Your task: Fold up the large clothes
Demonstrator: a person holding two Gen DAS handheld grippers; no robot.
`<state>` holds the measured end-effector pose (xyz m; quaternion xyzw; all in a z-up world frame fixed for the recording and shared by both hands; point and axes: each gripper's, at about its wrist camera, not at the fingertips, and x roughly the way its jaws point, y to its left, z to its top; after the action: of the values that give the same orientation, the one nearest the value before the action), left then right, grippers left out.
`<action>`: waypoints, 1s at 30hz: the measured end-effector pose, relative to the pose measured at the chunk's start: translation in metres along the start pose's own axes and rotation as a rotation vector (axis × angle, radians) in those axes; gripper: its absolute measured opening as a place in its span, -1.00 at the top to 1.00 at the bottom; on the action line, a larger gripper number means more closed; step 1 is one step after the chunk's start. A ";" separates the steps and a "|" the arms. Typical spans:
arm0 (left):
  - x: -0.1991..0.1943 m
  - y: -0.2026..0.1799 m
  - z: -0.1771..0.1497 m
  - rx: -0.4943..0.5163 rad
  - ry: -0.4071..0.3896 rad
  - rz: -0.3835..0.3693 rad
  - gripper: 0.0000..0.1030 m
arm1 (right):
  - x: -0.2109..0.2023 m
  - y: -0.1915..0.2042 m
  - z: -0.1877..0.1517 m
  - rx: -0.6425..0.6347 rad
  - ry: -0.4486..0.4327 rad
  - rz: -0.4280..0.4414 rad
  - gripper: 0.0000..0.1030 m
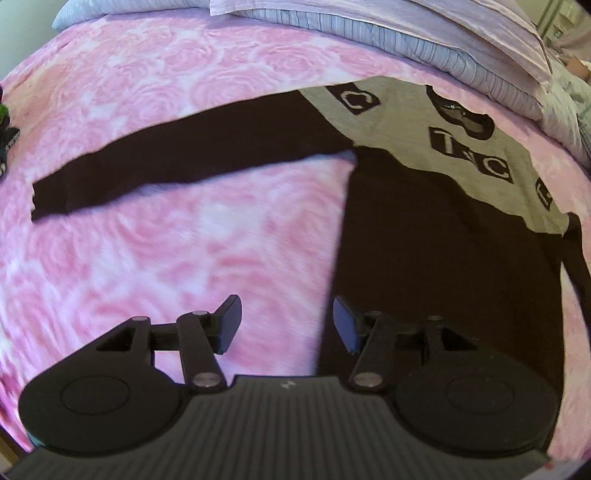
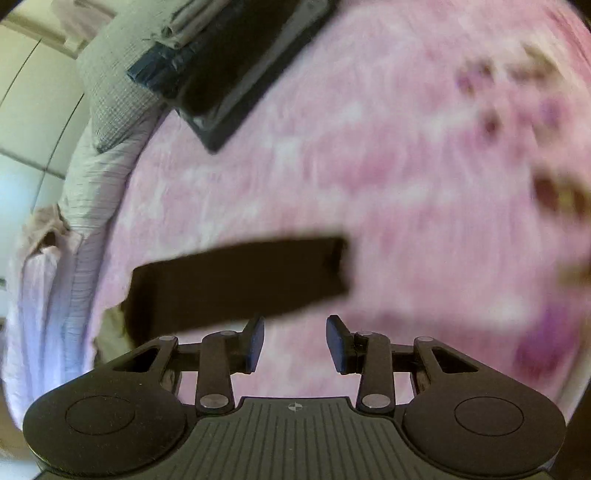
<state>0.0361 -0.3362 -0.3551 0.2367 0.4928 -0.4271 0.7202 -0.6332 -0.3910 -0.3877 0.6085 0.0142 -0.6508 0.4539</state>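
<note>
Bed with pink rose blanket [image 1: 155, 110]; black-and-grey sweater [image 1: 424, 206] spread flat, pillows [image 1: 388, 26] behind. Left gripper [image 1: 286, 325] and right gripper [image 2: 295, 341]: jaws open, empty.

Right wrist view, motion-blurred. The right gripper [image 2: 294, 343] hangs over a pink floral bedspread [image 2: 369, 166], jaws parted with only bedspread showing between them. A dark sleeve [image 2: 236, 280] lies flat just beyond the left fingertip. A folded dark stack [image 2: 229, 62] rests at upper left beside pale rumpled bedding [image 2: 92, 192].
</note>
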 end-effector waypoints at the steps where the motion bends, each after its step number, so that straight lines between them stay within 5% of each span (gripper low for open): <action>1: 0.002 -0.008 -0.003 -0.016 0.000 0.010 0.01 | 0.008 0.000 0.008 -0.051 -0.004 -0.008 0.33; 3: 0.001 -0.019 -0.010 -0.040 0.007 0.019 0.01 | 0.032 -0.001 0.013 -0.112 0.024 -0.013 0.34; 4: -0.002 -0.027 -0.014 -0.053 0.012 0.022 0.01 | 0.044 0.001 0.014 -0.131 0.056 0.025 0.85; 6: -0.006 -0.038 -0.018 -0.049 0.014 0.028 0.01 | 0.047 0.018 0.019 -0.225 0.023 0.040 1.00; 12: -0.026 -0.059 -0.017 -0.015 -0.030 0.062 0.01 | -0.018 0.062 0.079 -0.519 -0.283 0.062 1.00; 17: -0.023 -0.072 -0.015 0.003 -0.018 0.063 0.01 | -0.004 0.063 0.148 -0.476 -0.142 0.006 1.00; 23: -0.009 -0.076 -0.030 0.037 0.025 0.081 0.01 | 0.080 0.011 0.139 -0.371 0.115 -0.199 1.00; 25: -0.009 -0.069 -0.033 0.054 0.038 0.112 0.01 | 0.086 0.004 0.129 -0.395 0.087 -0.315 0.79; 27: -0.014 -0.059 -0.034 0.060 0.029 0.136 0.01 | 0.066 0.012 0.114 -0.432 -0.041 -0.386 0.45; 30: -0.019 -0.051 -0.030 0.094 -0.001 0.155 0.02 | 0.035 0.040 0.076 -0.535 -0.109 -0.251 0.41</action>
<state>-0.0252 -0.3326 -0.3463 0.3076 0.4522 -0.3930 0.7392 -0.6623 -0.4783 -0.3751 0.4249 0.2357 -0.7068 0.5142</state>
